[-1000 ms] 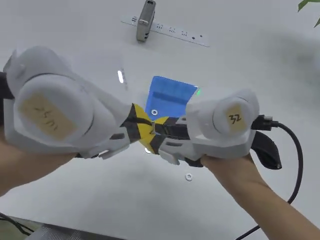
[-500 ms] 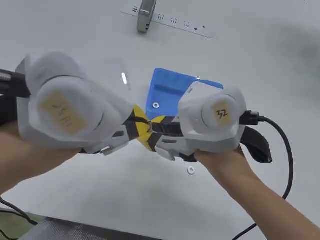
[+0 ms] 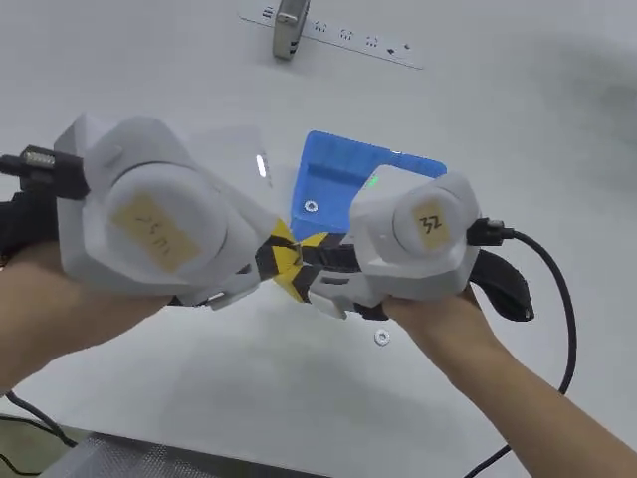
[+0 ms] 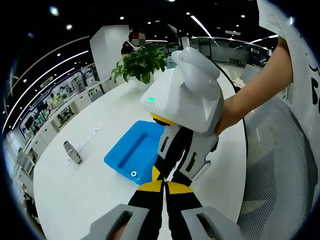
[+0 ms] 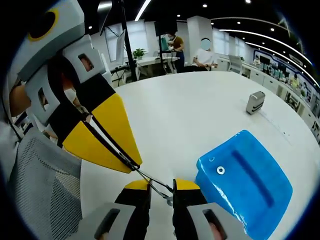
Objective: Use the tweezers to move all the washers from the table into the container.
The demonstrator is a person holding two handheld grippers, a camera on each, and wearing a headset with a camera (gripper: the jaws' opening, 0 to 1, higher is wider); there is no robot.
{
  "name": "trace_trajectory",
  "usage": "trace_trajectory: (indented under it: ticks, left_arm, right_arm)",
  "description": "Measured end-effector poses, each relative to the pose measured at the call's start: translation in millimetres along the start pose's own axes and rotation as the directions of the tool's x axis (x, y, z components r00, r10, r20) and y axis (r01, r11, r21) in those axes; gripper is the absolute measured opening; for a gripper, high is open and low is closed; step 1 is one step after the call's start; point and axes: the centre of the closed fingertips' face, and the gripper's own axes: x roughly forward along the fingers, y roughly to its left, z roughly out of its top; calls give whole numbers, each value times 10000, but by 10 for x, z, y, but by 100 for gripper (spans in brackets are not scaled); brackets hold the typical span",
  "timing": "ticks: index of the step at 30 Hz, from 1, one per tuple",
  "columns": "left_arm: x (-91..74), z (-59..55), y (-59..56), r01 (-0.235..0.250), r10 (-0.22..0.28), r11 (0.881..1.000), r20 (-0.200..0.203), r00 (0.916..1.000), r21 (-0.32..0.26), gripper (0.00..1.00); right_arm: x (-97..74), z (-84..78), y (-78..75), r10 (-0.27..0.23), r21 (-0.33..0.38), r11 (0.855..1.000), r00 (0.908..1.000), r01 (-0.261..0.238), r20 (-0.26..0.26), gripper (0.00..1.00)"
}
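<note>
My left gripper (image 3: 281,257) and right gripper (image 3: 307,265) meet nose to nose over the white table, yellow jaw tips touching. Thin metal tweezers (image 5: 152,184) run out of the left gripper's shut yellow jaws into the narrow gap between the right gripper's jaws (image 5: 161,187), which press on them. Whether the tweezer tips carry anything, I cannot tell. Just beyond the grippers lies the blue container (image 3: 348,174) with one washer (image 3: 311,207) in it, and that washer (image 5: 220,170) is also in the right gripper view. Another washer (image 3: 382,338) lies on the table under the right hand.
At the table's far edge lies a white power strip (image 3: 348,42) with a grey device (image 3: 290,25) standing on it. A black cable (image 3: 562,299) trails from the right gripper. A mesh chair (image 4: 280,165) and a potted plant (image 4: 142,62) are nearby.
Both grippers stay joined at the jaws. The right gripper has shifted slightly left and now covers more of the container's near side.
</note>
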Motion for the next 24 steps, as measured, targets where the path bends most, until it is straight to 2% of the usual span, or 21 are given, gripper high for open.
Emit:
trace_trajectory:
  ticks: [1, 7, 11, 12, 18, 19, 24]
  left_arm:
    - [12, 14, 4, -15, 15, 10000, 90, 10000, 69, 0]
    - [14, -1, 17, -3, 3, 10000, 11, 10000, -28, 0]
    - [28, 18, 24, 4, -4, 10000, 42, 10000, -21, 0]
    - [38, 33, 27, 36, -36, 10000, 77, 10000, -32, 0]
    - [70, 105, 53, 103, -101, 9999, 193, 9998, -114, 0]
    - [64, 130, 57, 114, -109, 9998, 261, 9996, -166, 0]
    - [23, 207, 44, 117, -113, 9999, 365, 9993, -115, 0]
  right_arm:
    - [6, -12, -7, -54, -37, 10000, 10000, 54, -53, 13]
    - [18, -32, -17, -8, 89, 10000, 10000, 8, -36, 12]
    - [12, -38, -22, -198, -512, 9985, 9997, 191, -140, 9]
    - [7, -45, -23, -263, -719, 9971, 9995, 248, -199, 8]
    - [-26, -51, -51, -510, -932, 9945, 9981, 476, -348, 6]
    - [-52, -33, -77, -794, -1147, 9905, 9964, 755, -296, 6]
    - [-120, -5, -78, -920, -1252, 9882, 9954, 878, -277, 5]
